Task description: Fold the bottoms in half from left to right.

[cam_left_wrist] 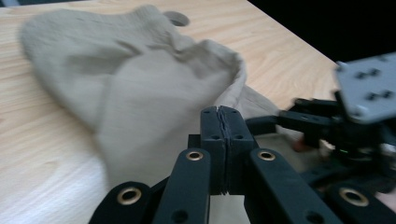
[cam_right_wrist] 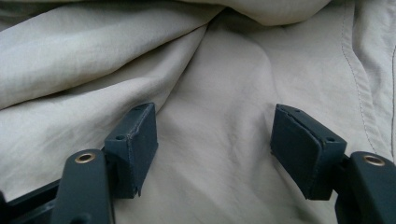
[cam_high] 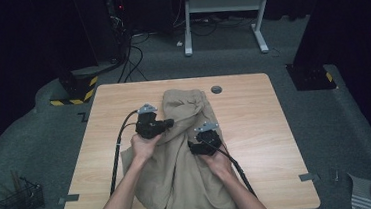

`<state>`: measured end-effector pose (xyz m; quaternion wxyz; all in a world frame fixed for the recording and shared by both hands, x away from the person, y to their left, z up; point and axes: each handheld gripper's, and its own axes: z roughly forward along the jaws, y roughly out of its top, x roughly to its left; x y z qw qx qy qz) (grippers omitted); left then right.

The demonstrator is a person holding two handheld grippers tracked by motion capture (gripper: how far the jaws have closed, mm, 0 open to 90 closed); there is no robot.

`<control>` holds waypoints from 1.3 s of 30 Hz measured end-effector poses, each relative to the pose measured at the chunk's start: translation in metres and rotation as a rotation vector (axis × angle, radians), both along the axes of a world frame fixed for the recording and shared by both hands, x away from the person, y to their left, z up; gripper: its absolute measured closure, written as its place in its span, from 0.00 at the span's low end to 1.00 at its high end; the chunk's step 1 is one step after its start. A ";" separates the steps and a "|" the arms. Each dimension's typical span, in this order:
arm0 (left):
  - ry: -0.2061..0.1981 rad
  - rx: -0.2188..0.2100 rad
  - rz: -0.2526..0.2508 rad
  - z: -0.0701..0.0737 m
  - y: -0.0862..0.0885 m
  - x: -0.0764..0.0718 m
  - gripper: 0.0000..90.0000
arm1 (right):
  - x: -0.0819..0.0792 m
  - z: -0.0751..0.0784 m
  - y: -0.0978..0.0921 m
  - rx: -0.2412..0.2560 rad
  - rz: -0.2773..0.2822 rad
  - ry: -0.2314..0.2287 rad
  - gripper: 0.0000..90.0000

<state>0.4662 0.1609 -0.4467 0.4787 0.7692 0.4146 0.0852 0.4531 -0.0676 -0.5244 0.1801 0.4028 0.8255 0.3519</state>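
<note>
Beige cloth, a pair of trousers by the look of the seams and waistband, lying crumpled down the middle of the wooden tabletop, long axis running from the far edge toward the person, waistband end bunched at the far side near a small grey grommet. Left hand-held gripper pinching a fold of the fabric on the garment's left side, jaws pressed fully together in its own view with a sliver of cloth showing between them lower down, so clamped on the trousers and lifting a flap up and over toward the right. Right hand-held gripper hovering just over the middle of the garment, jaws standing wide apart in its own view, cloth lying flat between and beneath them, not yet grasped. Pointing toward each other across the fabric, both tools, with the right one nearer the central crease. Likely next: closing the right jaws on the layer directly under them, the material lying straight ahead and below, then pulling apart to smooth or fold. Risk of catching more than one layer, given the loose overlapping folds. Off the tabletop at lower left, a black wire basket on the floor.
</note>
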 end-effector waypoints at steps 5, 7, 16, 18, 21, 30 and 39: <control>0.007 0.049 -0.077 -0.007 -0.025 -0.009 0.99 | 0.001 0.001 -0.004 0.033 0.009 0.019 0.37; 0.027 0.081 -0.108 -0.015 -0.036 -0.011 0.98 | -0.005 0.004 -0.014 0.057 0.003 0.013 0.38; -0.039 0.128 -0.064 -0.013 -0.029 -0.025 0.54 | -0.038 0.010 -0.058 0.024 0.013 -0.022 0.38; -0.042 0.127 -0.050 -0.010 -0.021 -0.029 0.49 | -0.041 0.010 -0.059 0.025 0.020 -0.018 0.38; -0.058 0.133 -0.014 -0.006 -0.001 -0.039 0.41 | -0.049 0.008 -0.061 0.017 0.047 -0.014 0.37; 0.001 0.199 0.131 -0.033 0.060 -0.055 0.31 | -0.054 0.001 -0.060 -0.008 0.069 -0.005 0.35; 0.053 0.279 0.269 -0.068 0.067 -0.038 0.36 | -0.049 0.000 -0.058 -0.002 0.043 -0.003 0.34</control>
